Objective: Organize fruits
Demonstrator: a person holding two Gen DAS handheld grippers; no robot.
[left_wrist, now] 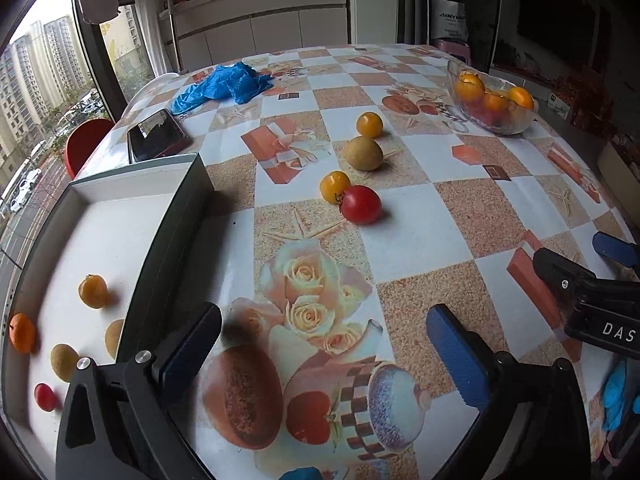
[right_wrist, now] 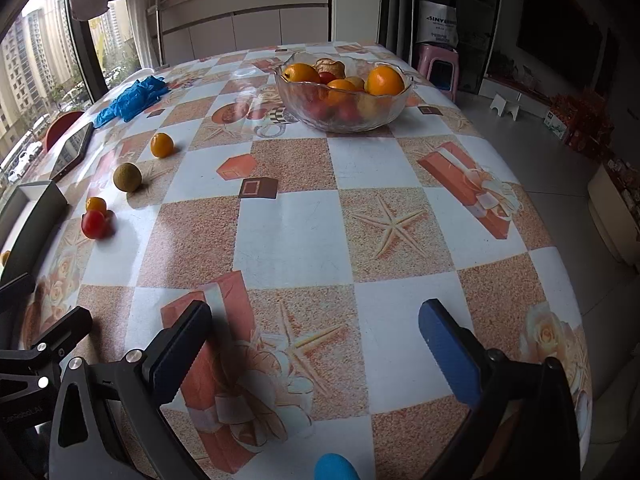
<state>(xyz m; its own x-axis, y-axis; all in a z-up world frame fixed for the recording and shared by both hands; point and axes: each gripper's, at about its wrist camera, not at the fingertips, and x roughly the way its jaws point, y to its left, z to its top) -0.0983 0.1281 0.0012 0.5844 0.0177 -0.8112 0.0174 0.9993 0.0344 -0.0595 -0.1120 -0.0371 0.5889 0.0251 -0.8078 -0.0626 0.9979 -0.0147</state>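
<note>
Several loose fruits lie mid-table: a red tomato (left_wrist: 361, 204) touching a yellow one (left_wrist: 334, 186), a greenish-brown round fruit (left_wrist: 363, 153) and an orange-yellow one (left_wrist: 369, 124). The white tray (left_wrist: 120, 240) at left holds several small fruits, among them an orange one (left_wrist: 22, 333) and a red one (left_wrist: 44, 397). A glass bowl (right_wrist: 344, 118) full of oranges stands at the far side. My left gripper (left_wrist: 324, 344) is open over the tablecloth beside the tray, nothing between its fingers. My right gripper (right_wrist: 316, 340) is open above bare cloth, also with nothing in it.
A phone (left_wrist: 158, 135) and crumpled blue gloves (left_wrist: 224, 86) lie at the far left of the table. A red chair (left_wrist: 86, 142) stands past the left edge. A pink stool (right_wrist: 438, 64) sits beyond the far corner. The table's right edge drops to the floor.
</note>
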